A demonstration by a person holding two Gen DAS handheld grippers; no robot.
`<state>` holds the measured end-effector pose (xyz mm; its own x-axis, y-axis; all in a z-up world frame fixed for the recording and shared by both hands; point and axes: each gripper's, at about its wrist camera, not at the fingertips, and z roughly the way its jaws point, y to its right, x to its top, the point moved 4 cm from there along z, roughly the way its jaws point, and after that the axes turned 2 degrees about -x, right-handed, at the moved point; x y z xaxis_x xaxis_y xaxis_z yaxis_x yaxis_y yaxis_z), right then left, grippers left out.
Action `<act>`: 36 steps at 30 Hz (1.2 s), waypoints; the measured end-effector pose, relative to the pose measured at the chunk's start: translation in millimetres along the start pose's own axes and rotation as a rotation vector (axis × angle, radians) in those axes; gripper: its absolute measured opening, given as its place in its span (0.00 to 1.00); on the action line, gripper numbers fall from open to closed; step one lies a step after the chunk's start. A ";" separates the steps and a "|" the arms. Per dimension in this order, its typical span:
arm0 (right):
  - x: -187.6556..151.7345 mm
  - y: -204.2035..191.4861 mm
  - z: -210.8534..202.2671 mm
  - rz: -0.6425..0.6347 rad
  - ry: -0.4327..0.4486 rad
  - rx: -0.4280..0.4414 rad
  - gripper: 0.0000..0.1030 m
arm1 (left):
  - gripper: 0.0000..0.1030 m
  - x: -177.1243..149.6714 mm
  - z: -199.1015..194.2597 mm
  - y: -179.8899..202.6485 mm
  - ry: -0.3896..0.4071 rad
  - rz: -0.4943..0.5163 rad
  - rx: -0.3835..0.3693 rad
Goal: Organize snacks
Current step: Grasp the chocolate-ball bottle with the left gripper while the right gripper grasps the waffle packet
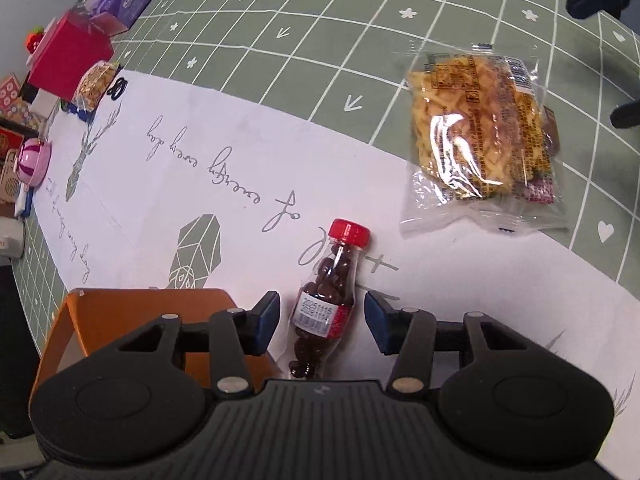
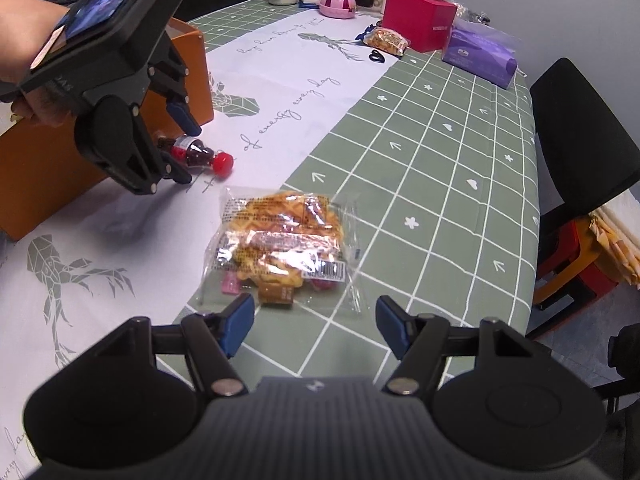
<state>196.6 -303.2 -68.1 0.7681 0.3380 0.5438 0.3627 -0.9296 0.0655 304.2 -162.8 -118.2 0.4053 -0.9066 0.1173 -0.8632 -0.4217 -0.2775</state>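
On the white strip of the tablecloth [image 1: 224,184], a small candy bottle [image 1: 325,304] lies on its side, red cap [image 1: 349,233] pointing away from the left gripper [image 1: 322,318]. Left jaws spread, one blue pad on each side of the bottle's labelled middle, a gap visible on both sides; pads not pressing. Bottle holds dark round candies. Orange box [image 1: 132,320] sits just beside the left gripper, touching or nearly touching the bottle's base end; cannot tell which.

Right wrist view: left gripper [image 2: 182,148] tilted steeply down over the bottle [image 2: 200,156], a person's hand [image 2: 28,60] behind it. Orange box [image 2: 52,168] stands beyond.

Clear snack bag [image 2: 284,244] of yellow crisps and small wrapped pieces lies flat near the bottle, straddling the edge where white strip meets green grid cloth [image 2: 440,168]. Right gripper [image 2: 314,320] hangs just over the bag's near edge, jaws spread, nothing between the pads.

Far end of table: pink box [image 2: 416,20], purple pack [image 2: 480,54], a second small snack bag [image 2: 386,40], pink round container [image 2: 338,5]. Black chair [image 2: 580,140] beside the table
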 end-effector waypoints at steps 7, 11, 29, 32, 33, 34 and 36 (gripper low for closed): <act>6.4 1.2 8.6 0.020 0.000 0.013 0.65 | 0.39 -7.8 -4.1 7.9 -0.033 -0.065 -0.067; 16.7 -5.2 14.2 0.039 0.017 0.031 0.76 | 0.38 -22.5 -11.4 22.3 -0.036 -0.089 -0.109; 49.2 -40.9 72.4 0.040 -0.082 -0.022 0.97 | 0.37 -67.0 -33.6 62.2 -0.053 -0.105 -0.115; 48.8 -42.3 78.6 0.036 -0.095 -0.040 0.97 | 0.37 -69.0 -34.1 64.1 -0.049 -0.102 -0.113; 48.3 -42.8 78.9 0.031 -0.093 -0.042 0.97 | 0.37 -69.7 -34.5 64.6 -0.047 -0.100 -0.113; 47.8 -42.9 79.1 0.026 -0.096 -0.045 0.95 | 0.37 -70.2 -34.7 64.7 -0.045 -0.100 -0.113; 46.9 -42.5 78.7 0.016 -0.099 -0.050 0.90 | 0.37 -70.3 -33.7 63.3 -0.042 -0.104 -0.116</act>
<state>258.8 -236.2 -111.3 0.8229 0.3339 0.4597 0.3254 -0.9402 0.1005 210.9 -126.1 -111.8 0.5042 -0.8579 0.0988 -0.8441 -0.5138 -0.1532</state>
